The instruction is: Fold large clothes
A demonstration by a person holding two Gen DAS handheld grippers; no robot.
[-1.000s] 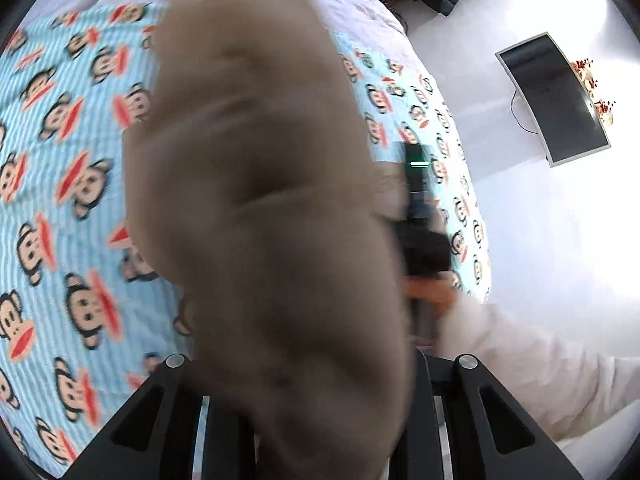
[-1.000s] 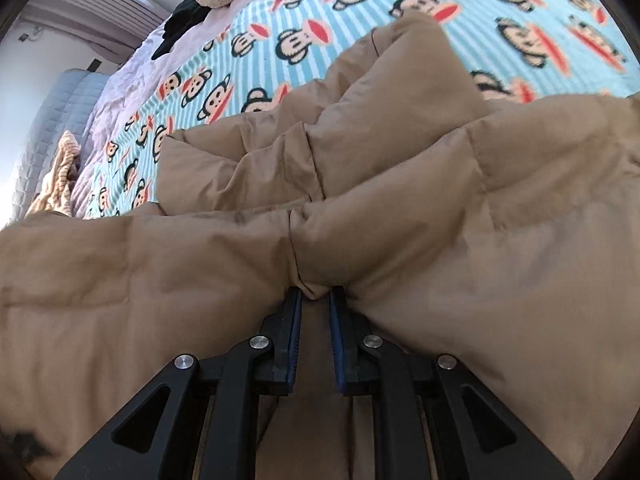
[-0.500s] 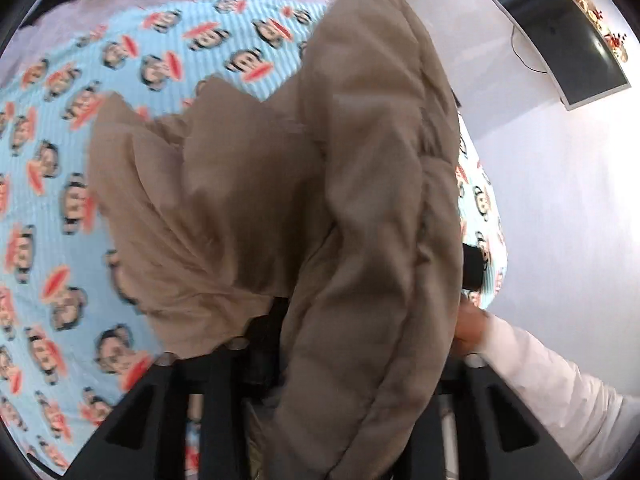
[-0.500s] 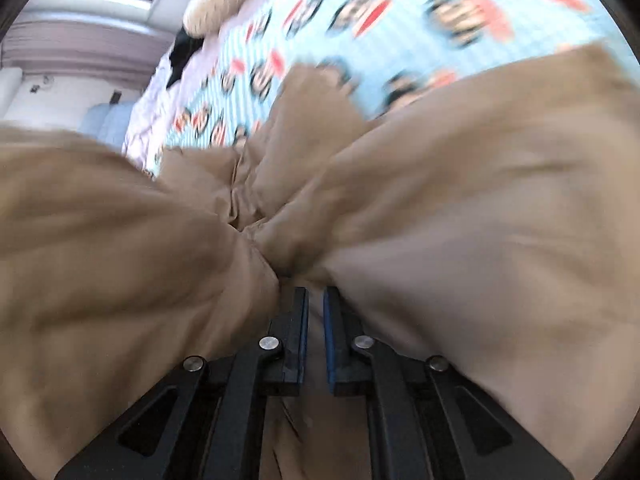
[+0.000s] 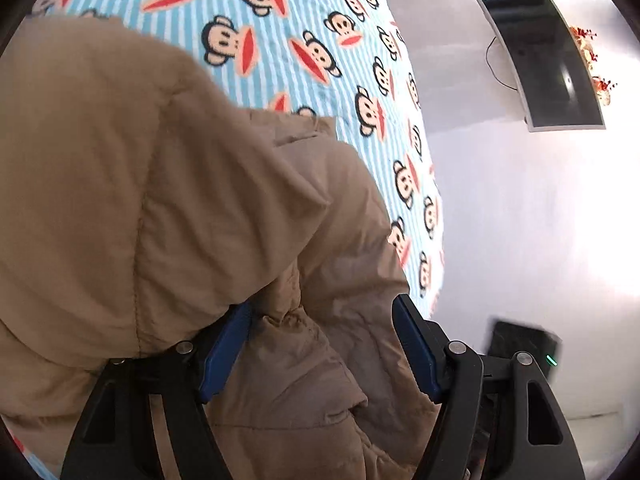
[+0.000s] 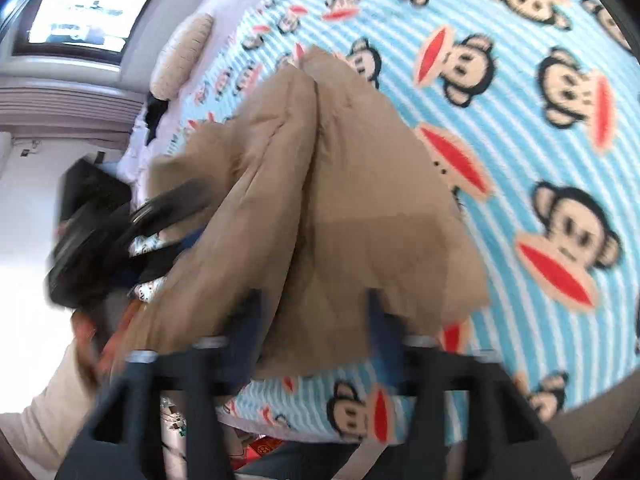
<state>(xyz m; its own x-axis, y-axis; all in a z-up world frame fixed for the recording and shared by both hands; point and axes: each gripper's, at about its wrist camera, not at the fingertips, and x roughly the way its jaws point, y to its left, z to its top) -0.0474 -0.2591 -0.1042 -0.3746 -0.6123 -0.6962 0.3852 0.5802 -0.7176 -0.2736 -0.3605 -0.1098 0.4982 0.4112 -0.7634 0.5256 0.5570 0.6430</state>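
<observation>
On monkey-print bedspread (image 5: 304, 60) | tan coat (image 5: 160, 208) heaped | both hand-held grippers apparently apart, just opening

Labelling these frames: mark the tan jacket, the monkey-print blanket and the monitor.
tan jacket (image 5: 140, 200), left wrist view, quilted top panel.
monkey-print blanket (image 6: 520, 152), right wrist view, bare striped area.
monitor (image 5: 540, 56), left wrist view, dark screen.

A bedroom in a home. A bed (image 5: 304, 40) fills the room, spread with a blue-striped blanket (image 6: 520, 152) printed with cartoon monkeys. A pillow (image 6: 182, 56) lies at its far end, a window (image 6: 84, 16) is beyond that, and a monitor (image 5: 540, 60) lies on the white floor beside the bed.
</observation>
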